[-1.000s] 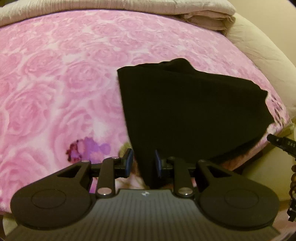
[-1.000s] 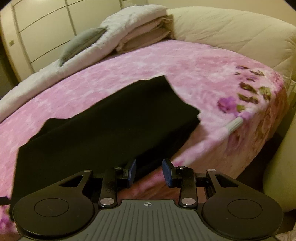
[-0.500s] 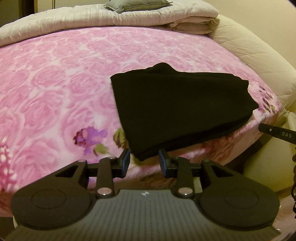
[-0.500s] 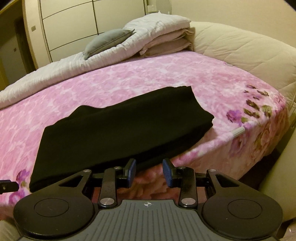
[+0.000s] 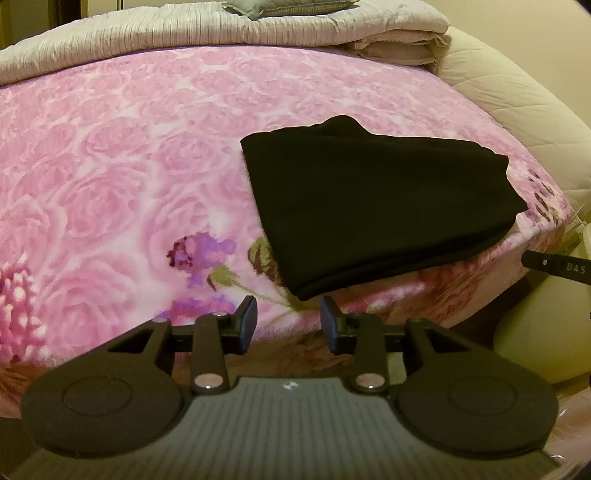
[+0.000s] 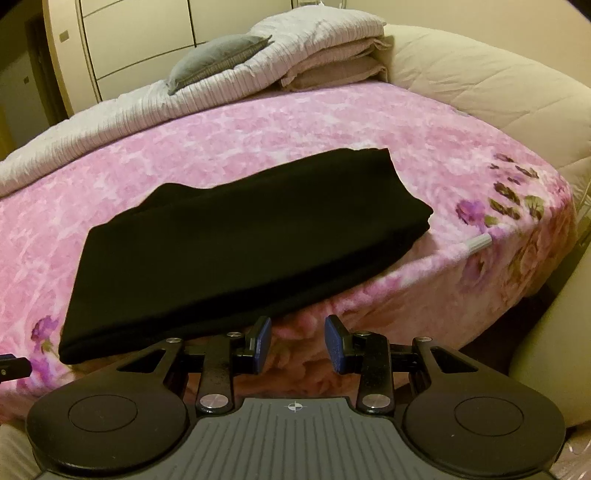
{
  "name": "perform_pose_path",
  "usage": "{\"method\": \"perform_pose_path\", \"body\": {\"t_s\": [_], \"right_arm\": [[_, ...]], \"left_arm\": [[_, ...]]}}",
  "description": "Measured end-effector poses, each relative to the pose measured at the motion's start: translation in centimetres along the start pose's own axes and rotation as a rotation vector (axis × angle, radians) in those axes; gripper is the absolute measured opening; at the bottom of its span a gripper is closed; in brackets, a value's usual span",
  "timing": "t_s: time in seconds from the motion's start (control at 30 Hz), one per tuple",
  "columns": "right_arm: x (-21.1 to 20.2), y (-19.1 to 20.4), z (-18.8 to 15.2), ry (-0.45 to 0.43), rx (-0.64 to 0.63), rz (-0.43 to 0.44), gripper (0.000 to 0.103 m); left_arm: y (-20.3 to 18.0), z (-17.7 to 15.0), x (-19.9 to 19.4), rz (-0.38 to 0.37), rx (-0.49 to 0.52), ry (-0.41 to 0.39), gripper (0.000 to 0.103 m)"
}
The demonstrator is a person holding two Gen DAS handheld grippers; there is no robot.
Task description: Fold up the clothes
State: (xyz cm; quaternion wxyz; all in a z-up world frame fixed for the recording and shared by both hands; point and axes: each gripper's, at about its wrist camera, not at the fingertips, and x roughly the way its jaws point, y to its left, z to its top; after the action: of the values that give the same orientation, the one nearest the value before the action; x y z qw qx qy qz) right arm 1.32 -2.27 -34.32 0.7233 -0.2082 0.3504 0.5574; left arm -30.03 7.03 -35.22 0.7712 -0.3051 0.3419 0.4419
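With both grippers' jaws spread empty, the left gripper (image 5: pixel 288 319) having just been opening, and the right gripper (image 6: pixel 297 343) clear, the folded black garment (image 5: pixel 376 199) overhanging the bed's near edge (image 5: pixel 424 299) could slide off

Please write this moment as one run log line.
black garment: folded, on pink blanket | left gripper: jaws just opening, empty | right gripper: open, empty

Wide pink blanket (image 5: pixel 122 155) is lying bare to the left of the folded black garment (image 5: pixel 373 206), giving me open room there. The piled grey quilt (image 5: pixel 192 33) is blocking the far edge, the cream padded surround (image 6: pixel 480 88) is walling in the right side.
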Motion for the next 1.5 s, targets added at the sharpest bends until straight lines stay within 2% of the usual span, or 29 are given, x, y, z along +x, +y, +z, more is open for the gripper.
{"method": "perform_pose_path", "body": {"t_s": [0.1, 0.33, 0.53, 0.67, 0.83, 1.0, 1.03, 1.1, 1.13, 1.23, 1.33, 1.5], "right_arm": [[0.3, 0.0, 0.1, 0.005, -0.003, -0.008, 0.036], [1.3, -0.2, 0.4, 0.012, 0.006, -0.002, 0.036], [2.1, -1.0, 0.6, -0.061, 0.033, 0.016, 0.036], [2.6, -1.7, 0.6, -0.141, 0.032, 0.014, 0.036], [4.2, -2.0, 0.4, -0.145, 0.011, 0.042, 0.036], [5.4, -1.8, 0.1, -0.153, 0.003, 0.092, 0.036], [5.6, -1.6, 0.1, -0.155, -0.018, 0.094, 0.036], [5.9, -1.1, 0.0, -0.153, -0.074, 0.083, 0.036], [6.1, -0.6, -0.2, -0.153, -0.115, 0.072, 0.036], [5.8, 1.2, -1.1, -0.180, -0.271, 0.069, 0.036], [4.8, 4.0, -2.6, -0.223, -0.459, 0.113, 0.036], [4.6, 10.1, -6.5, -0.250, -0.851, 0.199, 0.037]], "left_arm": [[0.6, -0.1, 0.5, -0.015, -0.025, 0.012, 0.032], [2.3, 0.4, 1.4, -0.137, -0.144, 0.014, 0.038], [4.9, 0.9, 3.3, -0.235, -0.326, 0.017, 0.039], [7.2, 0.6, 5.3, -0.300, -0.500, 0.027, 0.039], [9.3, -0.1, 7.9, -0.370, -0.673, 0.045, 0.039], [9.4, 0.0, 9.9, -0.422, -0.732, 0.064, 0.039], [9.3, 0.1, 10.2, -0.434, -0.732, 0.063, 0.039], [8.9, 0.5, 10.5, -0.452, -0.696, 0.066, 0.014], [8.6, 0.8, 10.7, -0.461, -0.674, 0.068, 0.009], [8.8, 0.7, 10.3, -0.447, -0.637, 0.072, 0.011], [9.9, -0.2, 9.1, -0.422, -0.656, 0.067, 0.027], [12.2, -1.5, 6.9, -0.390, -0.696, 0.041, 0.033]]}}
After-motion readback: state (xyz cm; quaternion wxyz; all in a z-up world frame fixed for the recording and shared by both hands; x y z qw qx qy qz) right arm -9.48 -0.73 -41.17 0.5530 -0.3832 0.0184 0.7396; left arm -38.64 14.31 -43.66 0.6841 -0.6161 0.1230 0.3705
